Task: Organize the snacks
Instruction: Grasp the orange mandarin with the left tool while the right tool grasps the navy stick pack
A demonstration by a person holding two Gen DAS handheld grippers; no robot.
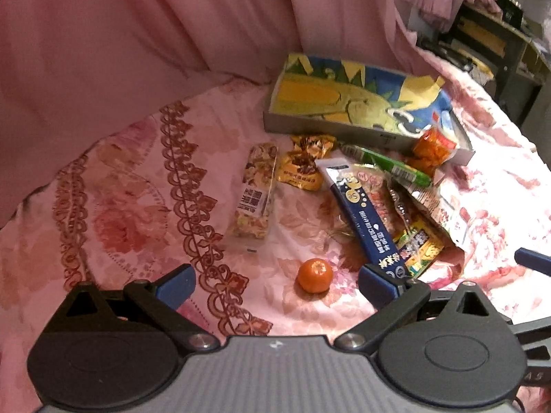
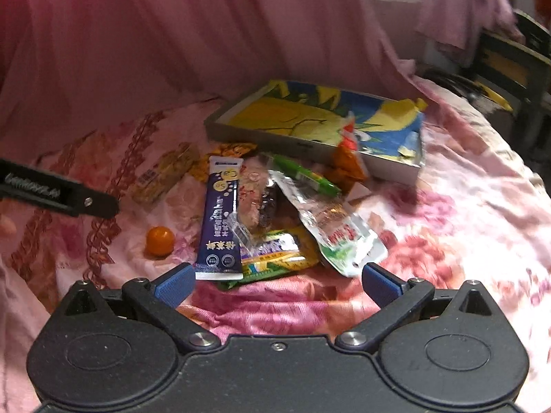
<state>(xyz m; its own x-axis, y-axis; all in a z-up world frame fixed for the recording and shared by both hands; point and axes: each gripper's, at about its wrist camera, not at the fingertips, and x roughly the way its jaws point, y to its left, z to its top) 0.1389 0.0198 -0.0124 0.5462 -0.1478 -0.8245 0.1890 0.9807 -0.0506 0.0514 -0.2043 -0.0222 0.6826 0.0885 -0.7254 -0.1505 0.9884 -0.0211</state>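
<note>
A pile of snacks lies on a pink floral bedsheet. A shallow grey box [image 1: 310, 125] [image 2: 261, 137] with a yellow-and-blue lining sits at the back. In front of it lie a nut bar [image 1: 256, 194] [image 2: 165, 175], a gold candy packet [image 1: 303, 167], a dark blue stick pack [image 1: 365, 220] [image 2: 220, 220], a green stick [image 1: 389, 165] [image 2: 303, 173], an orange packet [image 1: 432, 148] [image 2: 347, 161], a silver pouch [image 2: 341, 230] and a small mandarin [image 1: 314, 274] [image 2: 159, 240]. My left gripper [image 1: 277, 284] is open, just short of the mandarin. My right gripper [image 2: 277, 284] is open, just short of the pile.
A pink curtain [image 1: 137, 34] hangs behind the bed. Dark shelving [image 1: 496, 41] stands at the far right. The left gripper's arm [image 2: 58, 192] reaches in from the left of the right wrist view. A blue fingertip of the right gripper [image 1: 532, 258] shows at the right edge.
</note>
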